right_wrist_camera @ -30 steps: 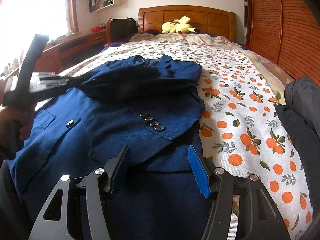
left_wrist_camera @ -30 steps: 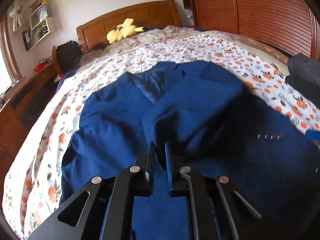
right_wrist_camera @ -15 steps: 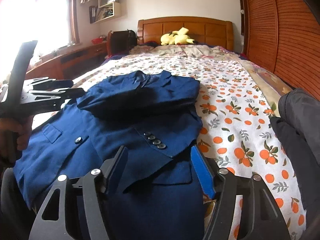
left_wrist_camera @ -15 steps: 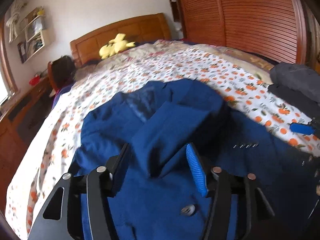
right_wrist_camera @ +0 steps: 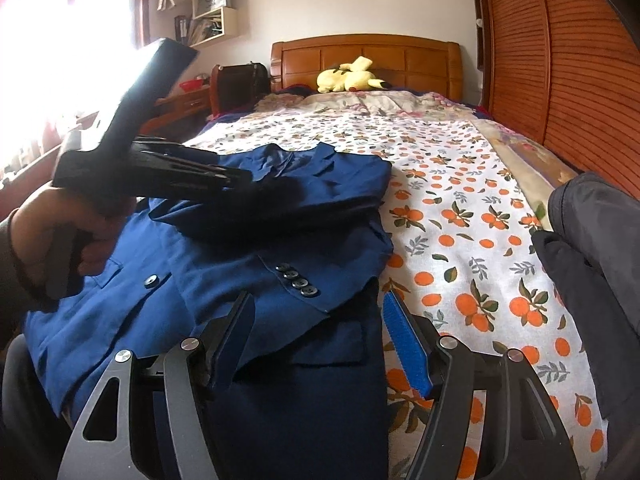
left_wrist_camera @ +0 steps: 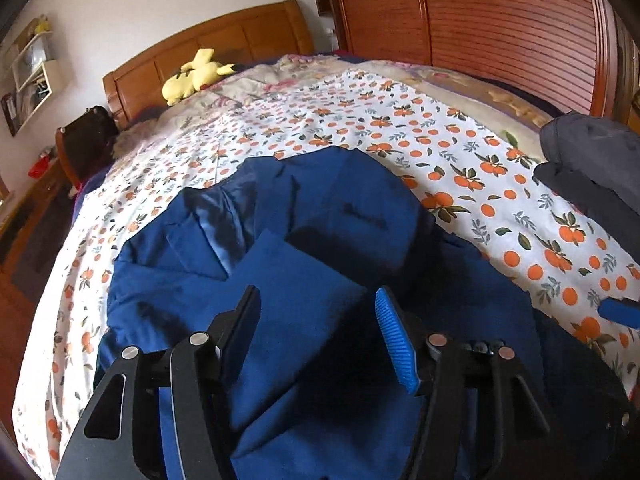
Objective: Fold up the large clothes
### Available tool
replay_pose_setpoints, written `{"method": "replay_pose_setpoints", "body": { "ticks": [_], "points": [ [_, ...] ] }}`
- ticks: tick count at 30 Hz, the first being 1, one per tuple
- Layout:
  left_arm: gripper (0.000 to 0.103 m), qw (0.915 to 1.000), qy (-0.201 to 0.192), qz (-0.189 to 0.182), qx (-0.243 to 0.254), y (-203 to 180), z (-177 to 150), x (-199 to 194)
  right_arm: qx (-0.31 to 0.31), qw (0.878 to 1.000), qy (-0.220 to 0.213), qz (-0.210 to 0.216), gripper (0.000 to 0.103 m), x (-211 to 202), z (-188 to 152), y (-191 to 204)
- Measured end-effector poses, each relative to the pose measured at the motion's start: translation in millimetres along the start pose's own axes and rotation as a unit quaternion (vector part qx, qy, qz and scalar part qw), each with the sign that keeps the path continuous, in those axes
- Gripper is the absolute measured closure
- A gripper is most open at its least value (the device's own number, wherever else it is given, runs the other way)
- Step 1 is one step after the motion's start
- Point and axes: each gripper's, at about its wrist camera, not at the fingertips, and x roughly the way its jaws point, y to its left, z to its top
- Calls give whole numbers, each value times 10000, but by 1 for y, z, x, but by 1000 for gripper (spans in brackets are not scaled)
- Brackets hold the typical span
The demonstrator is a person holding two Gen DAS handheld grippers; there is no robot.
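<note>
Right gripper (right_wrist_camera: 316, 332) low over near hem, jaws spread wide, nothing btwn. Left gripper (left_wrist_camera: 318, 328) likewise spread, hovering above folded sleeve, gripping nothing. Blue jacket (right_wrist_camera: 248, 248) flat on orange-print sheet (right_wrist_camera: 460, 208), both sleeves laid across front, cuff buttons (right_wrist_camera: 298, 280) facing up. Dark garment (right_wrist_camera: 592, 264) at right edge of bed. Far end: yellow plush (right_wrist_camera: 350, 76) w/ wooden headboard (right_wrist_camera: 400, 56) behind.
</note>
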Motion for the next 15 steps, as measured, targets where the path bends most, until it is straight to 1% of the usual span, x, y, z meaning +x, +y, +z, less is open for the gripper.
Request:
{"method": "replay_pose_setpoints", "body": {
  "ticks": [4, 6, 9, 10, 11, 12, 13, 15],
  "points": [
    [41, 9997, 146, 173, 125, -5, 3, 14, -25, 10000, -20, 24, 39, -2, 0, 2],
    [41, 9996, 184, 177, 151, -6, 3, 18, -38, 10000, -23, 34, 39, -2, 0, 4],
    [41, 9989, 246, 294, 284, -7, 2, 23, -70, 10000, -22, 50, 39, 0, 1, 8],
    [43, 9985, 269, 334, 340, -7, 1, 24, -82, 10000, -17, 50, 39, 0, 1, 9],
    [65, 9982, 278, 371, 390, -6, 0, 25, -98, 9999, -11, 48, 39, 1, 1, 10],
    [84, 9977, 293, 443, 423, -4, -1, 25, -106, 9999, -6, 49, 39, 2, 1, 11],
    [91, 9972, 298, 542, 423, -1, -1, 24, -116, 9999, -2, 55, 39, 2, 1, 12],
    [93, 9983, 171, 451, 314, 8, -4, 14, -125, 9999, -5, 59, 39, 3, 2, 13]
  ]
}}
